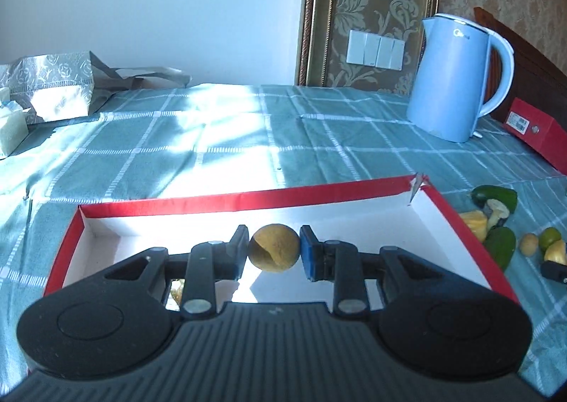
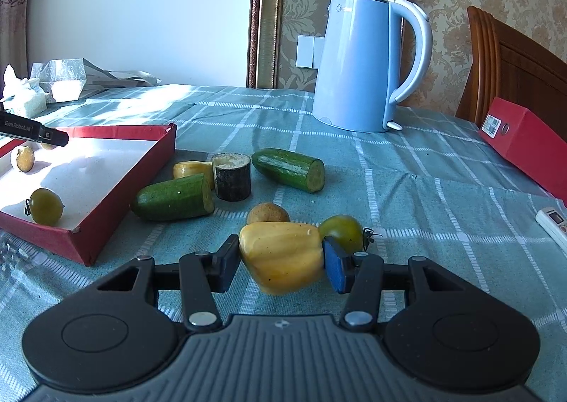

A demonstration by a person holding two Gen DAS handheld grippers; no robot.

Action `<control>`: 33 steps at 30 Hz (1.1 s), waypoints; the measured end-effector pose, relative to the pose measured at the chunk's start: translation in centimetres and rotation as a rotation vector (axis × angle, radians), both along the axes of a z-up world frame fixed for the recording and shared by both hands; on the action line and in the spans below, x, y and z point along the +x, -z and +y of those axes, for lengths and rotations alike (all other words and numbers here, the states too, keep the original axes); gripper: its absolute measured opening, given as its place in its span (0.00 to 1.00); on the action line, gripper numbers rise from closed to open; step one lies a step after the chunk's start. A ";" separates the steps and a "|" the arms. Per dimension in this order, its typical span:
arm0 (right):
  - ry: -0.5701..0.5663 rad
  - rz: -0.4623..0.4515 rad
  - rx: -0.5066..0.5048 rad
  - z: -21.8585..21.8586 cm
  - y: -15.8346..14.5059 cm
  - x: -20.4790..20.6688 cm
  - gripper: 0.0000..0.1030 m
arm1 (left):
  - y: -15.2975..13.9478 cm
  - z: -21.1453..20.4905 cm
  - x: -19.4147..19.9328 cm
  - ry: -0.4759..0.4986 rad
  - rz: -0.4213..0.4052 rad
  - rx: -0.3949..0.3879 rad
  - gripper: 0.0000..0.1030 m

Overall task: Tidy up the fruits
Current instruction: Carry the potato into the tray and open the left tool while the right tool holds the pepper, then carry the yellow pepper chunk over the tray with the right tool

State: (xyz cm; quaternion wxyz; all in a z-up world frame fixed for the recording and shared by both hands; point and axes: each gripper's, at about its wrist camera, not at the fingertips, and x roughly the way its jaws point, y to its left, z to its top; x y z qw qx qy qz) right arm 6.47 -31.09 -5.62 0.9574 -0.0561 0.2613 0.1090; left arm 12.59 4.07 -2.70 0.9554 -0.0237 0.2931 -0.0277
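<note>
My left gripper [image 1: 273,249] is shut on a small round brownish-yellow fruit [image 1: 274,248], held above the white floor of an open red box [image 1: 248,198]. My right gripper [image 2: 281,264] is shut on a yellow fruit chunk [image 2: 283,256] just above the tablecloth. Behind it lie a green tomato [image 2: 342,232] and a small brown round fruit [image 2: 267,214]. Further back are two cucumber halves [image 2: 173,198] [image 2: 288,168], a dark cylinder piece [image 2: 232,177] and another yellow chunk [image 2: 191,170]. The red box [image 2: 124,186] holds a green tomato [image 2: 45,206] and a dark-skinned cut fruit [image 2: 23,158].
A blue kettle [image 2: 358,65] stands at the back of the checked green tablecloth. A red carton [image 2: 524,143] and a white remote [image 2: 553,221] lie at the right, with a wooden chair behind. A silver bag [image 1: 60,83] and tissues sit at the far left.
</note>
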 end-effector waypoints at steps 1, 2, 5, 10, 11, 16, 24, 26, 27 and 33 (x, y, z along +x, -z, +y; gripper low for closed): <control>-0.002 0.002 0.001 0.0 0.0 0.0 0.48 | 0.4 0.2 0.3 -0.002 0.014 0.002 0.27; -0.002 0.003 0.000 0.0 0.0 0.0 0.48 | 0.6 0.4 0.4 -0.011 0.029 -0.010 0.27; -0.002 0.005 -0.002 0.0 0.0 0.0 0.48 | 0.6 0.3 0.4 0.002 0.033 -0.002 0.27; -0.005 0.013 -0.015 0.2 0.1 0.2 0.48 | 1.0 -0.1 0.8 -0.002 0.086 0.027 0.28; -0.005 0.014 -0.015 0.2 0.1 0.2 0.48 | 1.0 -0.1 0.8 -0.002 0.089 0.031 0.27; -0.002 0.014 -0.017 0.3 0.1 0.2 0.48 | 0.7 -0.5 0.3 0.009 0.071 0.061 0.57; 0.005 0.005 -0.008 0.0 0.1 0.1 0.48 | -1.1 0.0 -4.0 -0.086 -0.100 0.117 0.61; 0.002 0.008 -0.008 0.1 0.1 0.1 0.48 | -1.6 0.1 -6.1 -0.081 -0.153 0.093 0.61; 0.003 0.007 -0.009 0.1 0.1 0.1 0.48 | -1.9 0.0 -7.2 -0.072 -0.183 0.079 0.61; 0.018 -0.034 0.013 -0.4 -0.3 -0.5 0.48 | -3.4 -1.7 -14.1 0.055 -0.373 0.063 0.72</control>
